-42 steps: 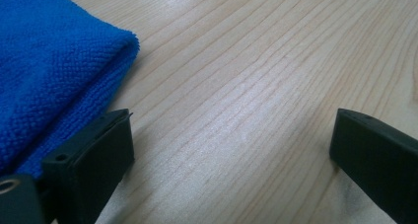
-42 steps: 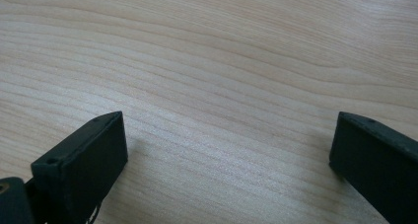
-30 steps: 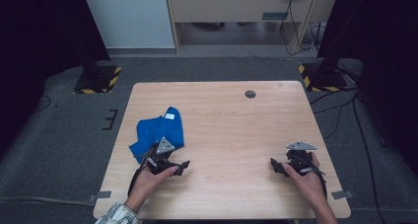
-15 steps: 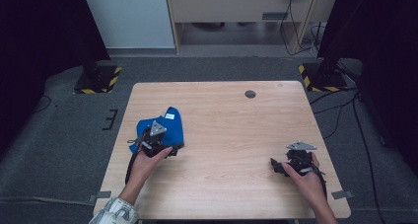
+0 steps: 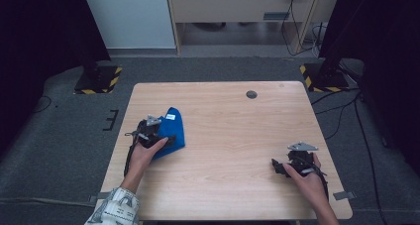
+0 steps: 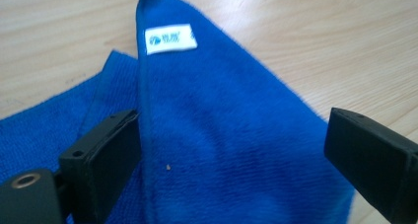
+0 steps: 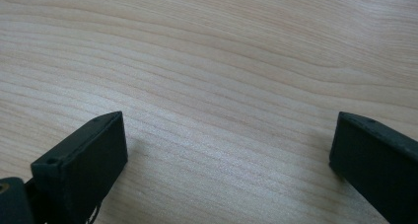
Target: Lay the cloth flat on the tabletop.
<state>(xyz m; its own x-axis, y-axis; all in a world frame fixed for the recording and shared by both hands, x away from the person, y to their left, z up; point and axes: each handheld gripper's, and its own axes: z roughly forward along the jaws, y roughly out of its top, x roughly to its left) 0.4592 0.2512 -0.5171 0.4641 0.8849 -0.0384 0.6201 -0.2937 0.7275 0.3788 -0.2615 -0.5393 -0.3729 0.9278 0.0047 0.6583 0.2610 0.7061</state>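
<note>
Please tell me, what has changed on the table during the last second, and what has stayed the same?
The left hand-held gripper moved forward from the near table edge onto the blue cloth. Its jaws now stand open on either side of a fold of the cloth, not yet closed on it. The cloth seems to lie where it was. The right hand-held gripper stayed in place, open over the bare table.

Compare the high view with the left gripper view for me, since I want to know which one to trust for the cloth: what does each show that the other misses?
High view alone: the whole table, the right tool resting near its right edge, the round dark spot near the far edge, the carpet and stands around.
Left gripper view alone: the folded cloth's weave, its overlapping layers, print on the white label, and the jaws standing wide apart over the fold.
Both: the blue cloth, its label, the wood top and the left tool.
</note>
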